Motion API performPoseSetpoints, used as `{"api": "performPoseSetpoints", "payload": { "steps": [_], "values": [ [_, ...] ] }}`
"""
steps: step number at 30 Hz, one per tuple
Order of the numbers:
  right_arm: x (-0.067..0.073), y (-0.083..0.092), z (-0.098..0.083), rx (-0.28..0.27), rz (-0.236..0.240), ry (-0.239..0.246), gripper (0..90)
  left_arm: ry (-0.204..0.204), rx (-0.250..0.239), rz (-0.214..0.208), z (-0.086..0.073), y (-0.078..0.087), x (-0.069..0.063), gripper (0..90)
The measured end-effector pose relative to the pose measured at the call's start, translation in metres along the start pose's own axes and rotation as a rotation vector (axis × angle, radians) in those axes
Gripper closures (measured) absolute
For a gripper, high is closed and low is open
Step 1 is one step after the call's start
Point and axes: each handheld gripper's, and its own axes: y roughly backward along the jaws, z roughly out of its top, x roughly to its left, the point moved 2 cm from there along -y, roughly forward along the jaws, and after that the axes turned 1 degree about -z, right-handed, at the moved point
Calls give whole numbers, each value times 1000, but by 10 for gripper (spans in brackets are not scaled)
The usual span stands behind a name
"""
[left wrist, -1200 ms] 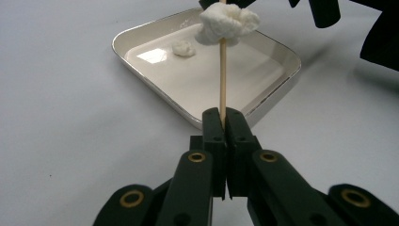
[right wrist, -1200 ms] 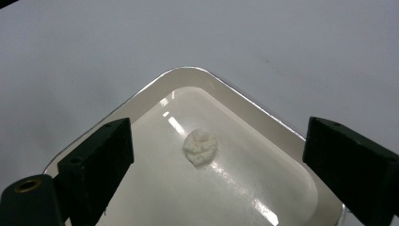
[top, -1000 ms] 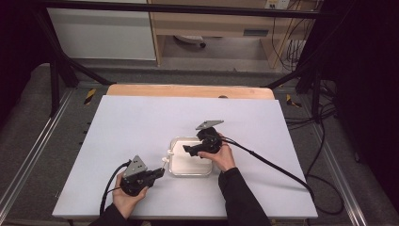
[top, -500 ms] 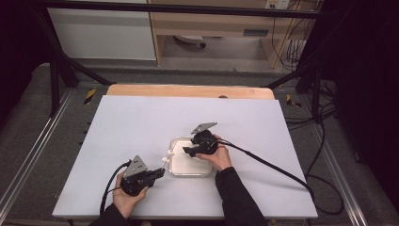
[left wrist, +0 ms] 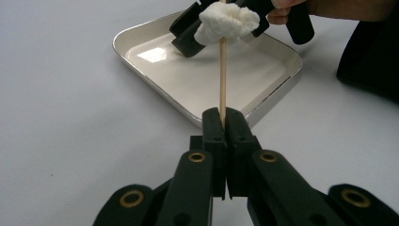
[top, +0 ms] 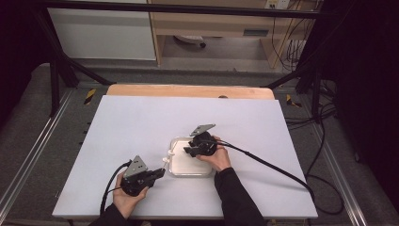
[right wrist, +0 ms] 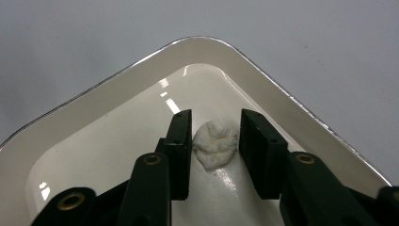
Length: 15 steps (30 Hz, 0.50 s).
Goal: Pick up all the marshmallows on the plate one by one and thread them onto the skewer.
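Clamping a thin wooden skewer (left wrist: 222, 75) between its closed jaws, the left tool (top: 160, 173) rests near the left corner of the white tray (top: 178, 168) on the table (top: 141, 122), with a white marshmallow (left wrist: 226, 21) stuck on the skewer's far end. Inside the tray, the right tool (right wrist: 215, 143) has just been closing, its jaws still slightly apart around a second white marshmallow piece (right wrist: 215, 145) lying on the tray floor, the left pad touching it.

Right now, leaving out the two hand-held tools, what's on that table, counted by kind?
White lumps: 2
Wooden stick: 1
White tray: 1
Total: 4
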Motion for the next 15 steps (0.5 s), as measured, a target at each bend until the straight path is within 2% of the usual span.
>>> {"api": "performPoseSetpoints", "payload": {
  "steps": [3,10,15],
  "values": [
    [1,0,-1,-5,-6,4,687,1,2,0,0,0,0,885],
    [-1,2,1,-4,-8,-24,720,1,0,-1,0,-1,0,885],
    [0,13,7,-28,18,-43,729,-2,3,-3,0,0,-1,885]
  ]
}}
